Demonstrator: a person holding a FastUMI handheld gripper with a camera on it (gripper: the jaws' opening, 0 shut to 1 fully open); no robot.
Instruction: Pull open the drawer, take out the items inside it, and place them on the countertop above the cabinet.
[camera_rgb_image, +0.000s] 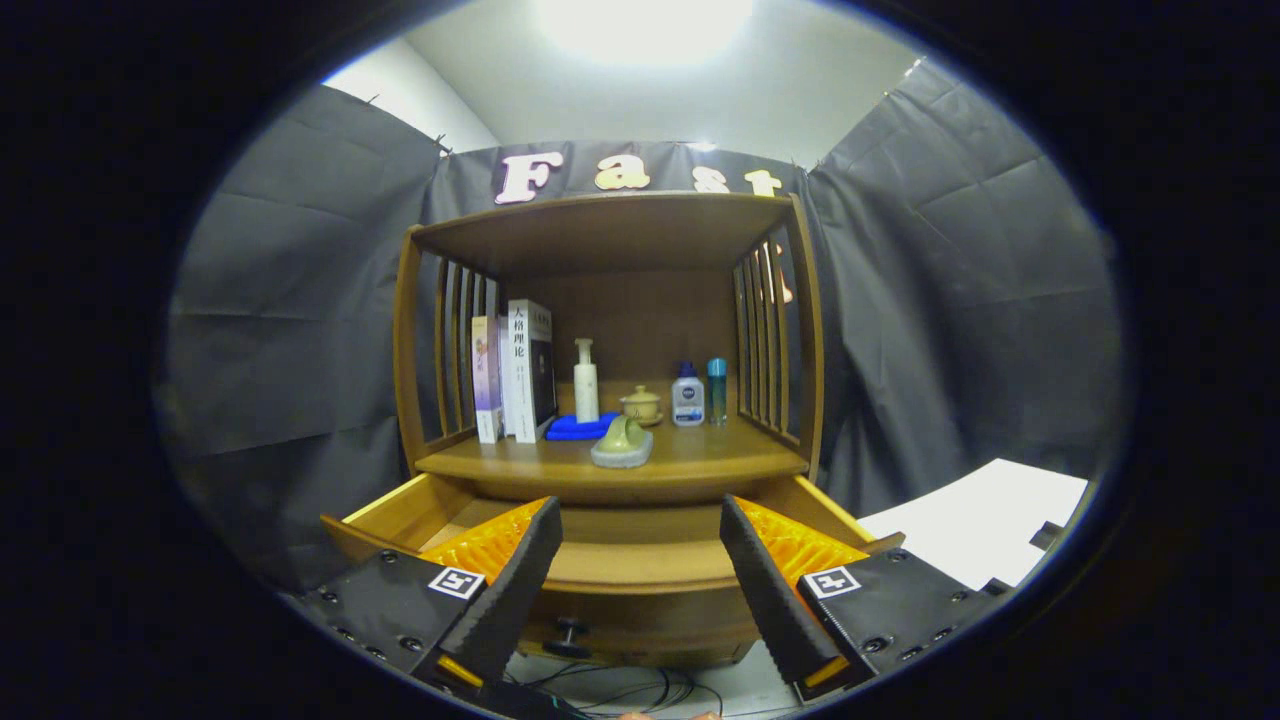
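Gripper: the gripper (640, 560) sits at the bottom centre of the frame with its fingers spread wide apart, clamped on nothing; the drawer front shows in the gap between them.
Drawer: the drawer (640, 565) of the wooden cabinet (610, 230) is pulled open towards the camera in the lower centre of the frame; its long axis runs left to right, and its knob (570, 630) points out at the camera below the front edge.
Drawer contents: the fingers and the front wall hide most of the inside, so I cannot tell what lies in it.
Worktop: the worktop (700, 460) above the drawer, in the middle of the frame, carries everything listed next.
Left of worktop: upright books (515, 370) lean against the slatted side.
Centre of worktop: a white pump bottle (586, 380) stands upright behind a folded blue cloth (575, 428); a green handled brush (622, 442) lies at the front; a small lidded pot (641, 404) stands behind it.
Right of worktop: a white bottle with a blue cap (687, 394) and a slim teal bottle (717, 390) stand side by side.
Lower right of frame: a white sheet (980, 520) lies beside the cabinet.
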